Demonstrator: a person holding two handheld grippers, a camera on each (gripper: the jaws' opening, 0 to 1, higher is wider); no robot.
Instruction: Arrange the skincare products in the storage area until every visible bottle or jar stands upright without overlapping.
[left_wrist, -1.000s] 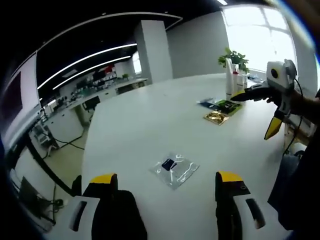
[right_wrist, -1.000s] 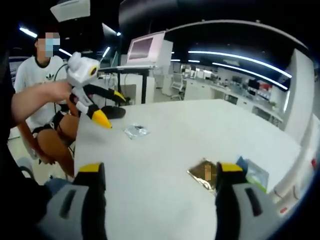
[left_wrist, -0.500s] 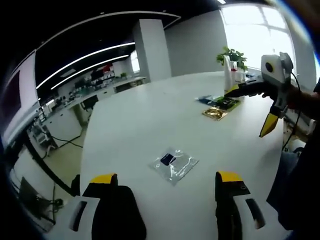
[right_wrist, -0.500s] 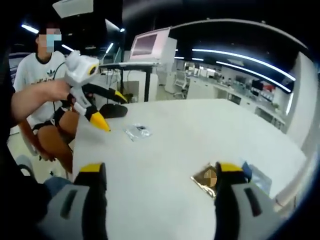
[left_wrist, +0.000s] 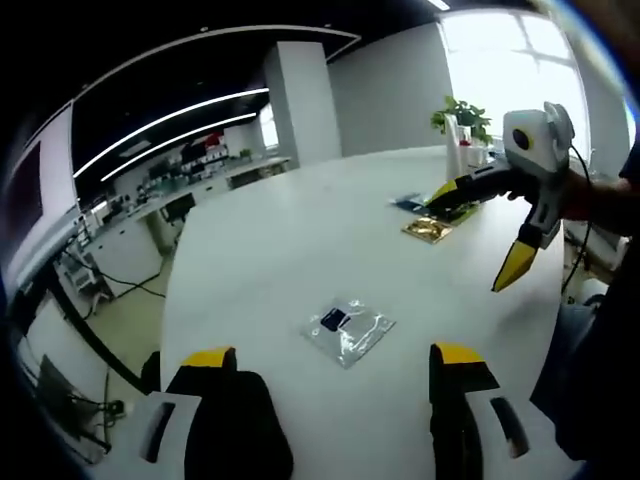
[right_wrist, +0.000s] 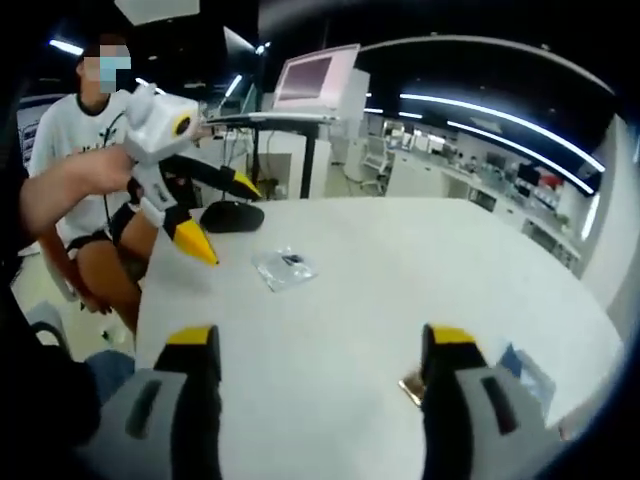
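Note:
A clear plastic sachet (left_wrist: 348, 328) with a dark insert lies flat on the white table (left_wrist: 280, 240), just beyond my left gripper (left_wrist: 330, 358), which is open and holds nothing. Farther right lie a gold sachet (left_wrist: 427, 230) and dark green-blue sachets (left_wrist: 418, 204). White bottles (left_wrist: 456, 150) stand upright at the far edge. My right gripper (left_wrist: 480, 230) hangs open above the table near the gold sachet. In the right gripper view the same gripper (right_wrist: 318, 342) is open and empty. The clear sachet (right_wrist: 284, 266) lies ahead, the left gripper (right_wrist: 222, 215) is open beyond it, and the gold sachet (right_wrist: 411, 386) peeks out beside the right jaw.
A potted plant (left_wrist: 462, 113) stands behind the bottles. A black rounded object (right_wrist: 232, 215) rests near the table's edge. A person in a white shirt (right_wrist: 68, 150) sits beside the table, with a monitor on a stand (right_wrist: 312, 80) behind. A blue-green sachet (right_wrist: 526, 366) lies at the right.
My right gripper has come lower and nearer to the middle of the table, its jaws still wide. The right gripper view has swung, so the gold sachet now sits low beside its right jaw.

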